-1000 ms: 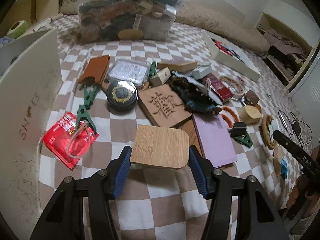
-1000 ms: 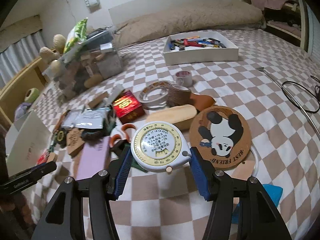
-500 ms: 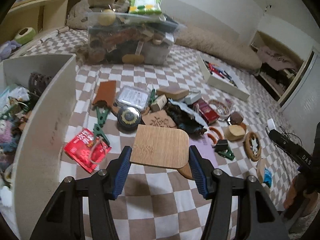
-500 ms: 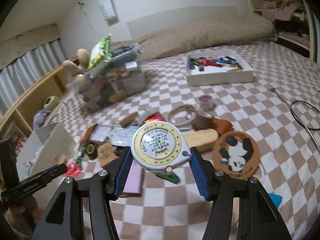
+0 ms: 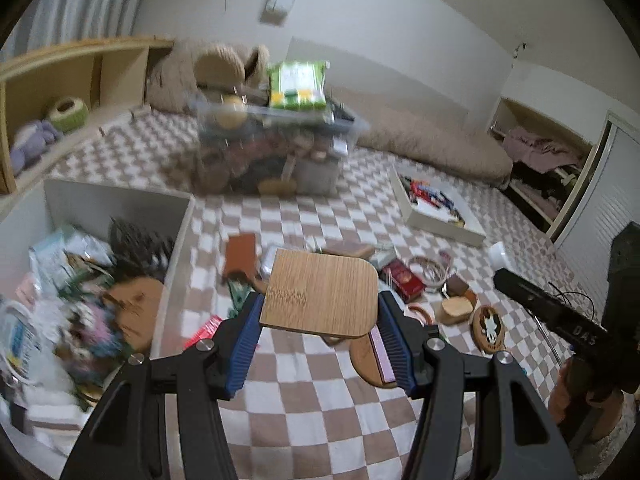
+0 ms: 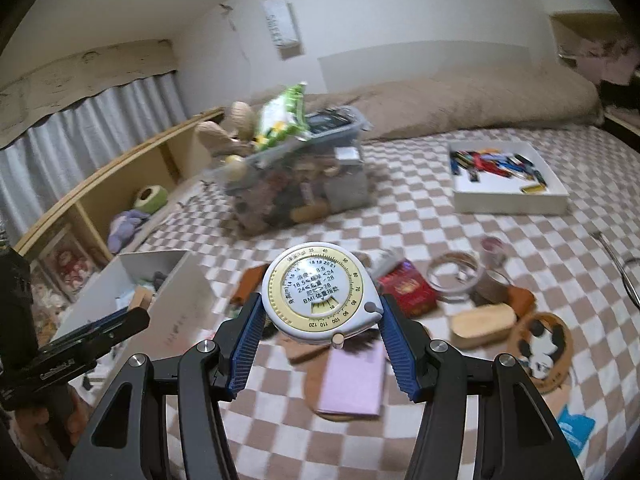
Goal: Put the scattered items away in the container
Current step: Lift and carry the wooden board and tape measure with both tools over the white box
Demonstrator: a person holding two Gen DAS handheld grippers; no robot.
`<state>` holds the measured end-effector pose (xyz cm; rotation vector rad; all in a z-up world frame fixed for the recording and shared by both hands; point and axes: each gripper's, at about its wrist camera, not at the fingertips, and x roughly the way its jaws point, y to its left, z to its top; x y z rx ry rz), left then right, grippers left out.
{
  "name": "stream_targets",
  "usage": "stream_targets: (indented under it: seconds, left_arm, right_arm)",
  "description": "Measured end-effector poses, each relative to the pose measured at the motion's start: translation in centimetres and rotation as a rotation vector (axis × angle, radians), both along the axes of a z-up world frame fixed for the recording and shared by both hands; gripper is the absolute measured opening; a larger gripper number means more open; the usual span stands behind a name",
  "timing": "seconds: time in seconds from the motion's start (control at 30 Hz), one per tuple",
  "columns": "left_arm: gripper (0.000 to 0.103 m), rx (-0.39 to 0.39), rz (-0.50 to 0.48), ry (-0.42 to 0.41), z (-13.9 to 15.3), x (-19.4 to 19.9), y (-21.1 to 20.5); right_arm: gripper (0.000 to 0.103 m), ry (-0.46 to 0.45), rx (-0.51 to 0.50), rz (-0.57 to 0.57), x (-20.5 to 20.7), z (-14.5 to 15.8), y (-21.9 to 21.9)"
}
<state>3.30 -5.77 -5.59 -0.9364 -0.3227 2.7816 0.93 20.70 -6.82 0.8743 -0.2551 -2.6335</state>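
My left gripper (image 5: 320, 340) is shut on a flat bamboo board (image 5: 320, 292) and holds it in the air, right of the white open box (image 5: 176, 248), which holds several items. My right gripper (image 6: 320, 340) is shut on a round white and yellow BMI tape measure (image 6: 320, 296), raised above the checkered bed. The white box also shows at the left in the right wrist view (image 6: 176, 288). Scattered items lie below: a red packet (image 6: 406, 292), a purple notebook (image 6: 354, 380), a panda coaster (image 6: 540, 346), a wooden block (image 6: 482, 324).
A clear bin (image 5: 276, 152) full of things stands at the back of the bed. A white tray of pens (image 6: 506, 180) lies at the back right. Wooden shelves (image 5: 72, 92) run along the left. The other gripper shows at each view's edge.
Both grippers have risen well above the bed with their items still held. The left one has swung left, bringing the white box's inside into view.
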Motion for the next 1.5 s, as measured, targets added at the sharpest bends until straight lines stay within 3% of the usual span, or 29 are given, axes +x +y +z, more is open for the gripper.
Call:
stream_targets:
  seconds: [0.27, 0.83, 1.5]
  left_arm:
    - [0.057, -0.018, 0.067, 0.09, 2.8, 2.4, -4.2]
    - [0.057, -0.044, 0.229, 0.132, 3.7, 5.6, -13.3]
    - [0.057, -0.056, 0.342, 0.092, 0.9, 8.4, -20.9]
  right_arm:
    - [0.059, 0.052, 0.011, 0.06, 0.6, 2.3, -4.2]
    - [0.059, 0.063, -0.017, 0.236, 1.1, 4.0, -12.8]
    - [0.059, -0.004, 0.0, 0.388, 0.3, 2.9, -21.4]
